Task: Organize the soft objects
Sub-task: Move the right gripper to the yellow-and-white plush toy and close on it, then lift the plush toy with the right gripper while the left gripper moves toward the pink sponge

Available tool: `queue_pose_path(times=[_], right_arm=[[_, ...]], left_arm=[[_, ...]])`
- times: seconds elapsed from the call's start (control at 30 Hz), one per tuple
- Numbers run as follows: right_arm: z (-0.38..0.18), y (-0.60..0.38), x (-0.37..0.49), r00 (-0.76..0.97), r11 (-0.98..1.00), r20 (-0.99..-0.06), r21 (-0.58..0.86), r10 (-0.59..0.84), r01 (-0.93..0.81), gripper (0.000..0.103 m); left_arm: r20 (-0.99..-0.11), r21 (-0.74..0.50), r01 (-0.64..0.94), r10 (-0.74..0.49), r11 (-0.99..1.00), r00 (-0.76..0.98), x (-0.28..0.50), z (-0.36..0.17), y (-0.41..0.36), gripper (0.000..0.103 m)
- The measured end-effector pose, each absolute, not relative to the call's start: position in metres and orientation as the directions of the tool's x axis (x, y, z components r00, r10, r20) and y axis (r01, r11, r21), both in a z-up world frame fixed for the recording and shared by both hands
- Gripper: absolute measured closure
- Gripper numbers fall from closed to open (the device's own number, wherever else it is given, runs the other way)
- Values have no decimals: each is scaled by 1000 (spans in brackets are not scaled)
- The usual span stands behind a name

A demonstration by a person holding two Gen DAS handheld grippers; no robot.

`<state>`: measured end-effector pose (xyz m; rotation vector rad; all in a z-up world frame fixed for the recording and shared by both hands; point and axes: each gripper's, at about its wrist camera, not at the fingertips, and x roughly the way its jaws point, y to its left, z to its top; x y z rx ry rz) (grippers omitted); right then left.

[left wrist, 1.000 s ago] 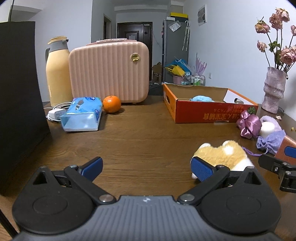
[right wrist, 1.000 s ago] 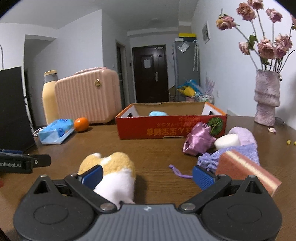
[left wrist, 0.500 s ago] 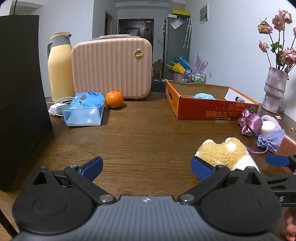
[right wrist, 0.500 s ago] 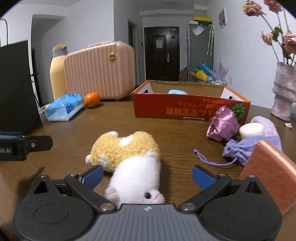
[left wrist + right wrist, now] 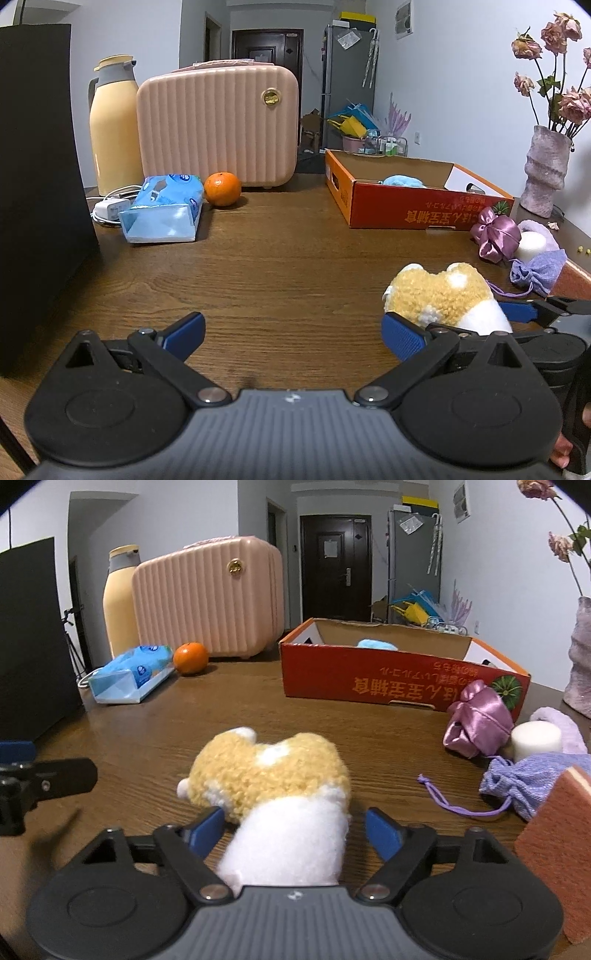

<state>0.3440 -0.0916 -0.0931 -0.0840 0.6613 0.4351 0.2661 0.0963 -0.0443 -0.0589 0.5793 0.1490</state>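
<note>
Closing in on the plush toy

Your right gripper straddles the plush toy at lower centre on the worktop; its jaws have just been closing, pads not yet pressing. A shallow bite may slip off the fluff. The sponge crowds the lower right; the cardboard box sits beyond. Your left gripper stays spread, empty.

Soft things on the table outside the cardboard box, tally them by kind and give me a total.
Plush toy: 1
Drawstring pouches, pink satin pouch and lavender pouch: 2
Sponges, white round sponge and pink sponge: 2
Lavender cloth: 1
Tissue pack: 1
Total: 7
</note>
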Motion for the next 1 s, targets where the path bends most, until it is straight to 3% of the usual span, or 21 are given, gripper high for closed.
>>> queue_pose_path(times=[0.07,0.17,0.53,1.0], right_arm=[[-96,-88,346,691,902,-622,60,368,-427,40],[-97,-86,345,684,898,-629,53,370,-436,44],[-95,-93,342,692,900,-611,82,384,-427,48],[-78,-121,335,775,929,-524,96,353,-358,49]], left_arm=[[-551,-15,-158,124,987,825,266,-45,97,0],[-552,-15,-158,124,987,825,266,-44,97,0],[-554,-14,-159,125,987,823,266,-44,97,0],[-544,-28,-164,123,986,830,268,-46,97,0]])
